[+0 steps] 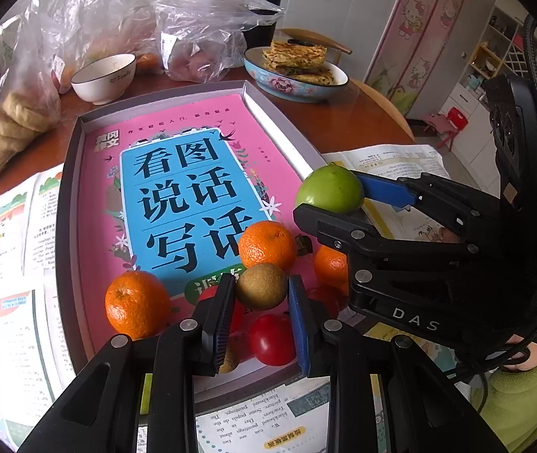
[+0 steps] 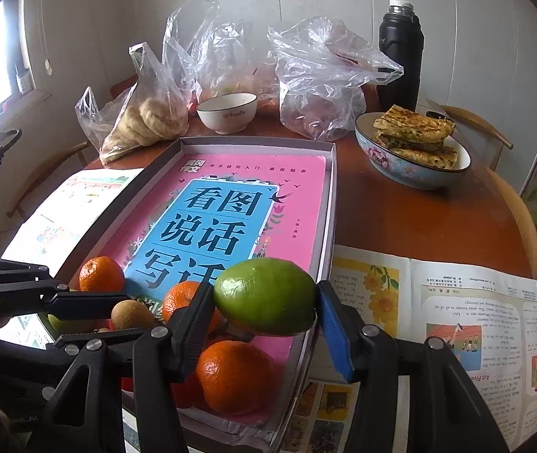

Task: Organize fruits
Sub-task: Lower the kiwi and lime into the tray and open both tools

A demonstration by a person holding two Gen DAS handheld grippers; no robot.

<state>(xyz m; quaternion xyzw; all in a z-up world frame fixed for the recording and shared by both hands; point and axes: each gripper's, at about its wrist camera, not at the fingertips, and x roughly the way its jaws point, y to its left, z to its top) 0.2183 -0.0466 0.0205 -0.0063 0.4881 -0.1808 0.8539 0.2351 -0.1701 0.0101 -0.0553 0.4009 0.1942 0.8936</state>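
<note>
A shallow grey box (image 1: 68, 173) holds a pink book and several fruits at its near end: oranges (image 1: 137, 304) (image 1: 267, 244), a red tomato (image 1: 272, 339). My left gripper (image 1: 261, 290) is shut on a small brown kiwi (image 1: 261, 286) just above the box. In the right wrist view the kiwi (image 2: 131, 315) sits between the left fingers. My right gripper (image 2: 264, 298) is shut on a green fruit (image 2: 265, 296), held above the box's right edge; it also shows in the left wrist view (image 1: 329, 188).
Open newspapers (image 2: 457, 302) lie around the box (image 2: 326, 226). Behind stand a white bowl (image 2: 226, 113), plastic bags of food (image 2: 325, 87), a dish of pancakes (image 2: 415, 151) and a black flask (image 2: 400, 53). The round table's edge (image 2: 521, 219) is at the right.
</note>
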